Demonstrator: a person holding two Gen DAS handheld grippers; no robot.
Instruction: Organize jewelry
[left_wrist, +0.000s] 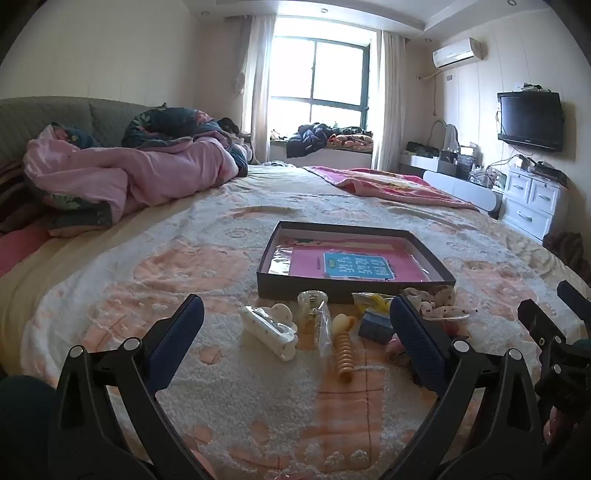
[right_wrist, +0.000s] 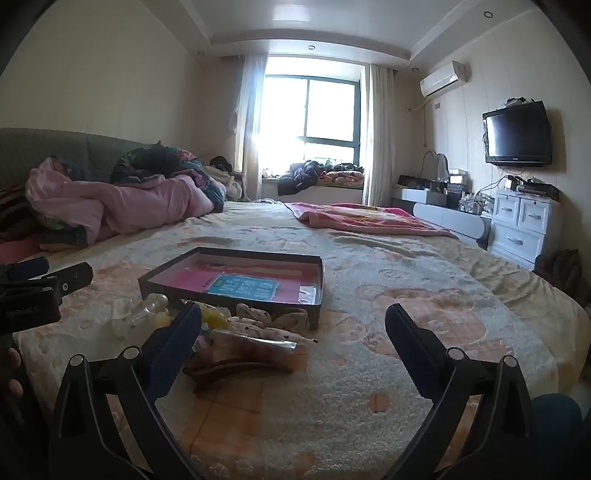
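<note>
- Hovering above the bedspread (left_wrist: 229, 229), my left gripper (left_wrist: 295, 325) has its jaws spread wide with nothing between them; the hair pieces lie on the cloth beyond its fingertips.
- My right gripper (right_wrist: 293, 328) hangs just to the right of the dark box (left_wrist: 354, 254), jaws likewise wide apart and holding nothing.
- I take the box as my landmark: it is shallow, open-topped, and holds a pink sheet with a blue label (left_wrist: 357, 266) lying flat on its floor.
- Along the box's near wall sits a row of small items, all outside it: a white claw clip (left_wrist: 271, 330) at the left end, a clear clip (left_wrist: 312, 301) touching the wall, and a beige spiral hair tie (left_wrist: 343, 349) just nearer me.
- Further right along that wall lie a yellow piece (left_wrist: 375, 301), a small blue block (left_wrist: 375, 325) and a spotted fabric scrunchie (left_wrist: 432, 301) at the box's near right corner.
- From the right wrist view, a brown curved clip (right_wrist: 236, 369) lies nearer me than the scrunchie, beside my left finger pad.
- Beyond the box, at its far left, a pink quilt (left_wrist: 140, 181) is heaped against the headboard.
</note>
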